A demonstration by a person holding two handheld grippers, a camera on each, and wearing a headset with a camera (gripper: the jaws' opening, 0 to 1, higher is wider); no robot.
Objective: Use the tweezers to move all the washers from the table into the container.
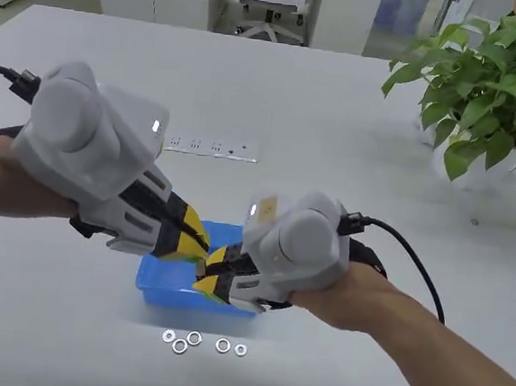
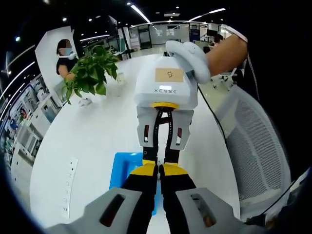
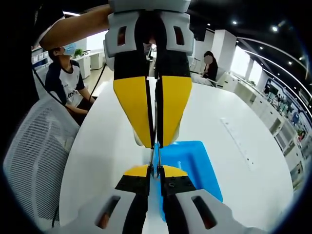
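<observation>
Washers (image 1: 194, 338), five of them, lie in a loose row on the worktop (image 1: 353, 138) just in front of the blue container (image 1: 164, 290), none inside it as far as the head view shows. Above the container the two grippers meet tip to tip. The left gripper (image 1: 192, 240) has its yellow jaws drawn almost together, and in the right gripper view the thin metal tweezers (image 3: 154, 146) run down the slit between them. The right gripper (image 1: 213, 278) is likewise closed to a narrow gap, and the lower end of the tweezers seems to sit pinched there, so both appear to have hold of the one tool, likely a handover or a regrip. The main risk lies in that shared hold: if one gripper lets go before the other is firm, the slim tweezers could twist or slip out and drop into the container or onto the washers, scattering them. Pulling while both clamp could bend the tool or drag it askew, leaving its tips pointing the wrong way. A hold across both arms would also keep the tips closed and unable to open over a washer. The washers are flat and low, so a skewed tip would probably slide them about, and the grippers hang near enough to nudge the container.
</observation>
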